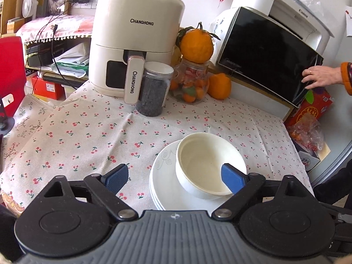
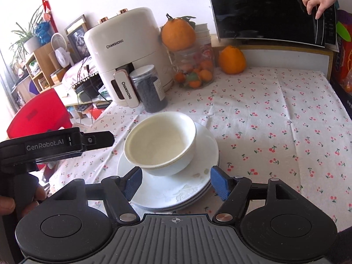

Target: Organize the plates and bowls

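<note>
Looking down both wrist views, you have the cream-white round ceramic bowl (image 1: 203, 165) sitting upright on the stack of white round ceramic plates (image 1: 164, 177), which rests on the near part of the cherry-print white tablecloth (image 1: 92, 132). Your left gripper (image 1: 176, 177) is spread wide and holds nothing; its left pad hangs over bare cloth, its right pad (image 1: 232, 178) is over the bowl's near-right rim, though whether it touches I cannot tell. Your right gripper (image 2: 173, 183) is also released and empty, its blue pads (image 2: 220, 183) straddling the near edge of the plate stack, with the bowl just beyond them. So the stack lies straight ahead and below both tools, with the right one looking the more squarely centred on it; being round, bowl and plates offer no long axis, and any rim point serves. Farther off stand the cream air fryer (image 1: 136, 39), a clear jar of dark contents (image 1: 154, 90) and a glass jar of fruit (image 1: 191, 83) topped by an orange (image 1: 197, 45), all well apart from the stack. At far right, someone's hand (image 1: 321, 76) rests on the black microwave door (image 1: 268, 52). Judging by this, nothing blocks the stack; your own two tools crowding each other look the likelier risk.
</note>
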`<state>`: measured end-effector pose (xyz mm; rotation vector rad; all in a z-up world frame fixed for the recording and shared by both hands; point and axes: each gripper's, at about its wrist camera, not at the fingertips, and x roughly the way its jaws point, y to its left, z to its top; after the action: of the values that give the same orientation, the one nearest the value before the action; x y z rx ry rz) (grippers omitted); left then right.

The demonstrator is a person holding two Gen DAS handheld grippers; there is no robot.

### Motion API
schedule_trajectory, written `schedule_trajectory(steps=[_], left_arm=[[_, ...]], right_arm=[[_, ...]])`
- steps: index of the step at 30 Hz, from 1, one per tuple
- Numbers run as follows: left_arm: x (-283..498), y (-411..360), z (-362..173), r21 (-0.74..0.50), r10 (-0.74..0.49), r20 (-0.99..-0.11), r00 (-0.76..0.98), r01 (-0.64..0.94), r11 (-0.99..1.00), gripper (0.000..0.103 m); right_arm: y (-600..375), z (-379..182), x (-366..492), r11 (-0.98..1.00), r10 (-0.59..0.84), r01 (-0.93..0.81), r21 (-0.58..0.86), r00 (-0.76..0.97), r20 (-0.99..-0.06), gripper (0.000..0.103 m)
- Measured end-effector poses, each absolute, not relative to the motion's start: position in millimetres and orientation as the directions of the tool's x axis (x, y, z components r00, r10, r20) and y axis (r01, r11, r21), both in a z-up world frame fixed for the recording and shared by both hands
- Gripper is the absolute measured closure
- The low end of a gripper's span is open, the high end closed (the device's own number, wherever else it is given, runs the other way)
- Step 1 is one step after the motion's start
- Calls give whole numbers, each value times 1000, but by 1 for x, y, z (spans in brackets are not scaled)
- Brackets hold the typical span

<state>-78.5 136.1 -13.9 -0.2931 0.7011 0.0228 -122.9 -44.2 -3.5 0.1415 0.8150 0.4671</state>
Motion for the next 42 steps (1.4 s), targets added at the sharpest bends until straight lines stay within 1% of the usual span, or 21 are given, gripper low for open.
schedule_trajectory(steps=[3,5,7,8,14,19,25,29,42], left_arm=[[-89,141,-13,-243,-50,-649,759,-144,959,1],[-94,142,-15,-238,-34,-668,743,-170,956,1],[-100,141,-20,-220,-33,-695,718,-169,961,1],[-102,140,-22,-214,-32,-705,709,-169,962,1],[-106,138,-29,-182,-25,-759,650,-175,968,0],[-111,141,-28,-164,-3,-759,651,-187,969,0],[-108,140,-30,-124,26,-791,611,-202,972,0],[-108,136,-28,-118,16,-800,600,-183,976,0],[-110,116,-24,-130,-46,-818,574,-106,986,0]], right_arm=[[-53,-5,-131,887,459,-329,323,567,-684,27],[-56,-5,-135,893,449,-315,322,557,-699,26],[-57,-7,-139,900,434,-300,317,537,-723,22],[-55,-9,-140,903,426,-296,311,524,-737,18],[-29,-14,-140,913,372,-340,225,470,-800,17],[-17,-10,-142,913,350,-361,187,464,-814,17],[-16,-4,-144,926,302,-356,128,490,-818,12],[-24,-2,-139,940,272,-322,115,499,-823,11],[-41,10,-146,949,233,-304,77,516,-825,10]])
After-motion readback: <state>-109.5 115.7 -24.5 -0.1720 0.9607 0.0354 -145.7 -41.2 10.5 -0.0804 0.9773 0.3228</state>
